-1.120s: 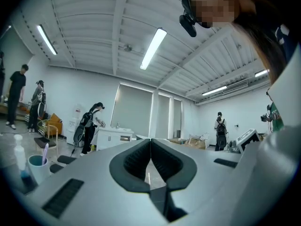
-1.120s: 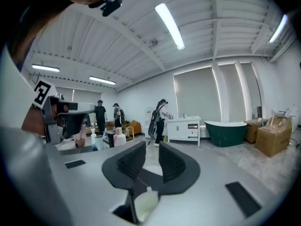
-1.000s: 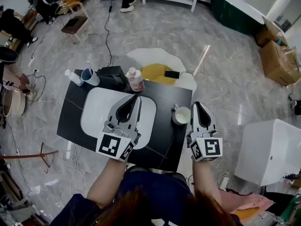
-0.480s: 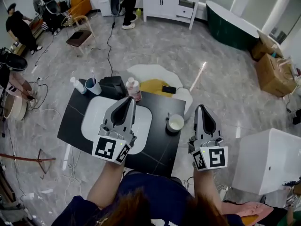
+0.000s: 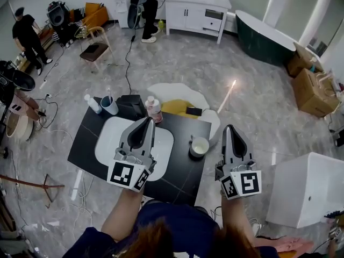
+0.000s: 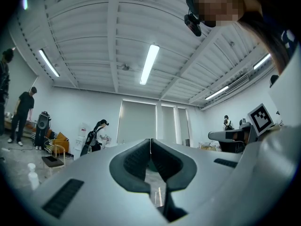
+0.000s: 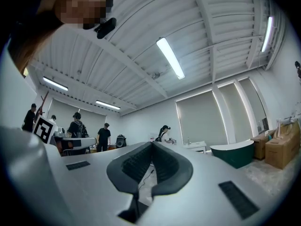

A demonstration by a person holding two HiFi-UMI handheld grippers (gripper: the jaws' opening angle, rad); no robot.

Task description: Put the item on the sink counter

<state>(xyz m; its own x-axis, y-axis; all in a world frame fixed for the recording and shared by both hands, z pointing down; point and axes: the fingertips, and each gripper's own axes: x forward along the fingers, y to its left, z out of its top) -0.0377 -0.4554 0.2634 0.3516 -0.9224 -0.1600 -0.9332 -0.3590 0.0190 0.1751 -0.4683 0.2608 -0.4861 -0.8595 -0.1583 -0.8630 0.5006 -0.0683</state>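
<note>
The black sink counter (image 5: 183,171) holds a white basin (image 5: 110,138). A white mug (image 5: 200,146) stands on the counter's right part. Along the back edge stand a pink-labelled bottle (image 5: 153,109), a blue cup with a toothbrush (image 5: 109,105), a small white bottle (image 5: 92,103) and a black box (image 5: 130,105). My left gripper (image 5: 146,121) hovers over the basin, shut and empty. My right gripper (image 5: 228,128) is held just right of the mug and apart from it, shut and empty. Both gripper views point up at the ceiling, with the left gripper (image 6: 150,140) and the right gripper (image 7: 152,144) each showing its pads pressed together.
A white box-shaped unit (image 5: 303,190) stands on the floor at the right. A white and yellow rug (image 5: 180,95) lies behind the counter. Farther back are a white cabinet (image 5: 198,7), a green bathtub (image 5: 266,20), cardboard boxes (image 5: 309,77), a chair (image 5: 97,50) and several people.
The head view has tilted up and shows more of the room. Both grippers have drawn slightly back toward me, and the right one now sits a little farther from the mug.
</note>
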